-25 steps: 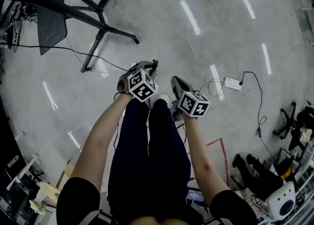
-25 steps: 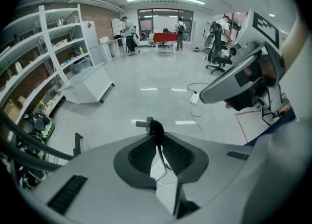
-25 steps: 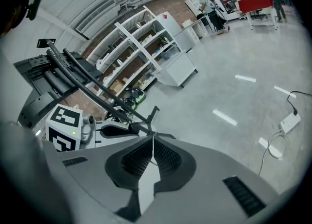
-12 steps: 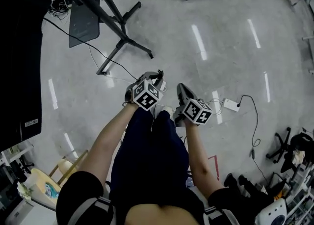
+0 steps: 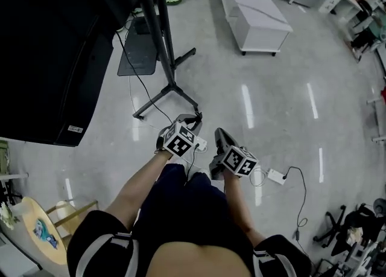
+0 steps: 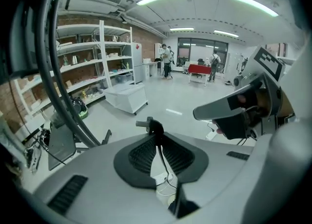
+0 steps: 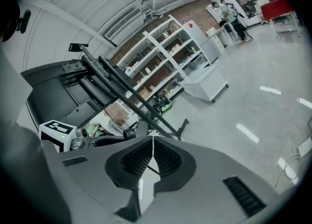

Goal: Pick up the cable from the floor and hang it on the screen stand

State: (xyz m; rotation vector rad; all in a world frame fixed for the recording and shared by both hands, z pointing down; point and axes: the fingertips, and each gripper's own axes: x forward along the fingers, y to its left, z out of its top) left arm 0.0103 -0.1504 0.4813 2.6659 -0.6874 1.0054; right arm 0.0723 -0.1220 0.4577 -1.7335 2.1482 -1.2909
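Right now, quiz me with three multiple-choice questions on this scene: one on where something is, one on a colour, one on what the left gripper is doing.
1. In the head view, the screen stand is
A. at the upper left
B. at the lower right
C. lying flat on the floor

2. The low cabinet is
A. red
B. white
C. black

3. The left gripper is
A. wide open
B. shut on a cable
C. holding a cup

Answers: A, its pole rises at the upper left; B, its top and sides are white; B, the pads pinch the thin black cable.
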